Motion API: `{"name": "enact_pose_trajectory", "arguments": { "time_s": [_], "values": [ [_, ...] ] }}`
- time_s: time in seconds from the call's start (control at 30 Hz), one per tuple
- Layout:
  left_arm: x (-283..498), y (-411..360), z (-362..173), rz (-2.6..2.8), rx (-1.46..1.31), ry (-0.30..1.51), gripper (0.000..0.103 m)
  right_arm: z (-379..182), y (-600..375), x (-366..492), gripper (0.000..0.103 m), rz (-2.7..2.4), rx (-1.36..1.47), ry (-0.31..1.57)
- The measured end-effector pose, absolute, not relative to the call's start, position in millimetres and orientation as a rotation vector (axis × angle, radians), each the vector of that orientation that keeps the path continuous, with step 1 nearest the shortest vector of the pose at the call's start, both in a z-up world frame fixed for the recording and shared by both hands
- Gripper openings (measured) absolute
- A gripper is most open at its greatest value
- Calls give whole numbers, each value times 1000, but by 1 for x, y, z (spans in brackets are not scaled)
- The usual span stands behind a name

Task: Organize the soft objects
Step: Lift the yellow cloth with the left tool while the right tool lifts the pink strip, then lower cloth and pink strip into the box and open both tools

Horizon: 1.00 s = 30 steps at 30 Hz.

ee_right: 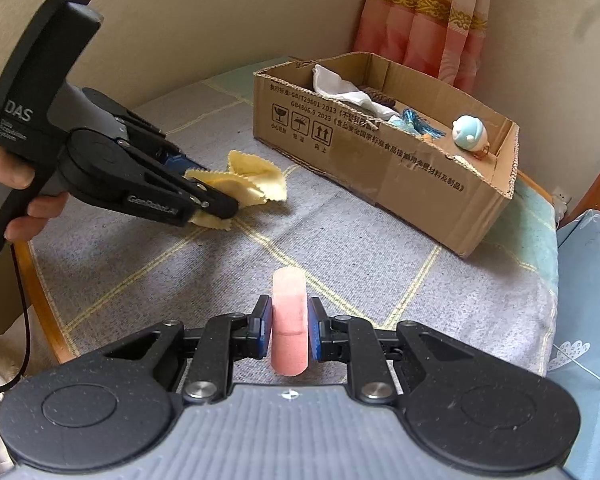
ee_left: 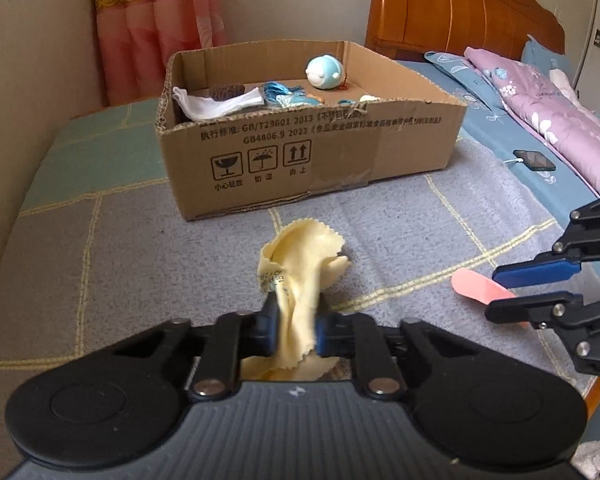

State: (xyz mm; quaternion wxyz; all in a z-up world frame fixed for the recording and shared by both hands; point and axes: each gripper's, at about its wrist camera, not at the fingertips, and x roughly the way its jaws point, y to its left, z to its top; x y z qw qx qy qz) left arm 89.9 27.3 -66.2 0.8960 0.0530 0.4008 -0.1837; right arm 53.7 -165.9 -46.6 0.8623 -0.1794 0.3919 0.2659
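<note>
Yellow microfibre cloth with pinked edges is pinched between the blue pads of the left claw, bunched at the grip while its free folds trail on the grey checked blanket of the bed, in front of the box. The right claw is closed on a pink oblong foam sponge, which stands upright between its pads just above the blanket.

Several things could go wrong from here. The cloth is caught only by a gathered fold, so I judge that it could slide out during a lift, or that its hanging tail could snag on the ragged front rim of the brown corrugated cardboard box and drop outside instead of in. The sponge looks soft; a squeeze near one end may let it pivot or spring loose on release. Both claws are near each other, so moving together toward the box risks a collision. A dark phone on a white cable lies on the bed to the right, apart from the work.

The box is open-topped and sits on the blanket beyond both claws. Inside it lie a white crumpled cloth at the left end, a brown knitted piece touching it, a tangle of blue tasselled yarn in the middle, and a round pale-blue and white plush toy toward the back right. Small items at the front right are too hidden to name.
</note>
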Motion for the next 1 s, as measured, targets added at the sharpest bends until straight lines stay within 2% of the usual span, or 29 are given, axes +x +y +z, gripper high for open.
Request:
{"name": "enact_pose_trajectory", "arguments": {
  "time_s": [0.27,0.53,0.73,0.97,1.0],
  "values": [
    [84,32,-34,-384,126,766,12,-37,-169,59,23,544,-389,793],
    [94,31,5,-399,155,676,12,4,-176,84,23,499,-415,674],
    [126,23,29,-400,200,606,12,31,-183,135,23,446,-390,596],
    [178,12,36,-375,248,580,12,30,-184,214,23,368,-349,593],
    [186,11,37,-371,251,582,12,27,-183,223,27,364,-345,599]
  ]
}}
